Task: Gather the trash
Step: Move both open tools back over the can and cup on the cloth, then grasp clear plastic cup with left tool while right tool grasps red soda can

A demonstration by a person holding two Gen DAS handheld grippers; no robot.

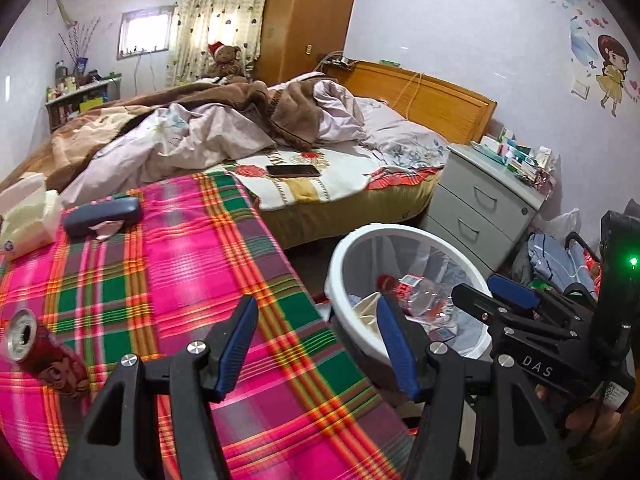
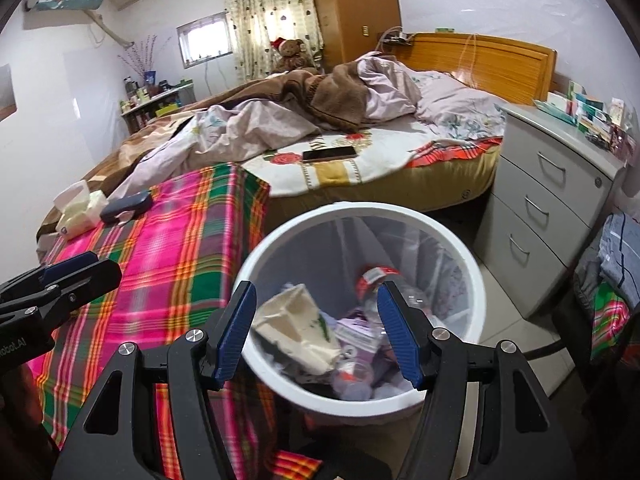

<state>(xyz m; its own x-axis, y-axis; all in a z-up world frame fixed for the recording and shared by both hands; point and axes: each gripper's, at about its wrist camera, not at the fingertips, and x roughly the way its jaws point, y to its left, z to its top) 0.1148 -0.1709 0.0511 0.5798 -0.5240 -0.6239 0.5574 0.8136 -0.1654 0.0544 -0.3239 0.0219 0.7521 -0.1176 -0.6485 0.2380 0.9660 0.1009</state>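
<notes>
A red drink can (image 1: 40,354) lies on its side on the pink plaid cloth (image 1: 192,264), left of my left gripper (image 1: 316,344). That gripper hangs open over the cloth's right edge with nothing between its blue pads. A white waste bin (image 2: 360,209) stands on the floor beside the cloth. It holds a cream carton (image 2: 296,324), a clear bottle with a red label (image 2: 380,276) and purple wrappers. My right gripper (image 2: 318,336) hovers open and empty above the bin (image 1: 340,264). A crumpled tissue (image 1: 106,233) lies by a dark case (image 1: 102,214).
A tissue box (image 1: 24,216) sits at the cloth's far left. On the unmade bed lies a phone (image 1: 294,171). A grey nightstand (image 2: 548,200) with boxes on top stands right of the bin. Clothes and bags are piled on the floor at the far right (image 2: 612,272).
</notes>
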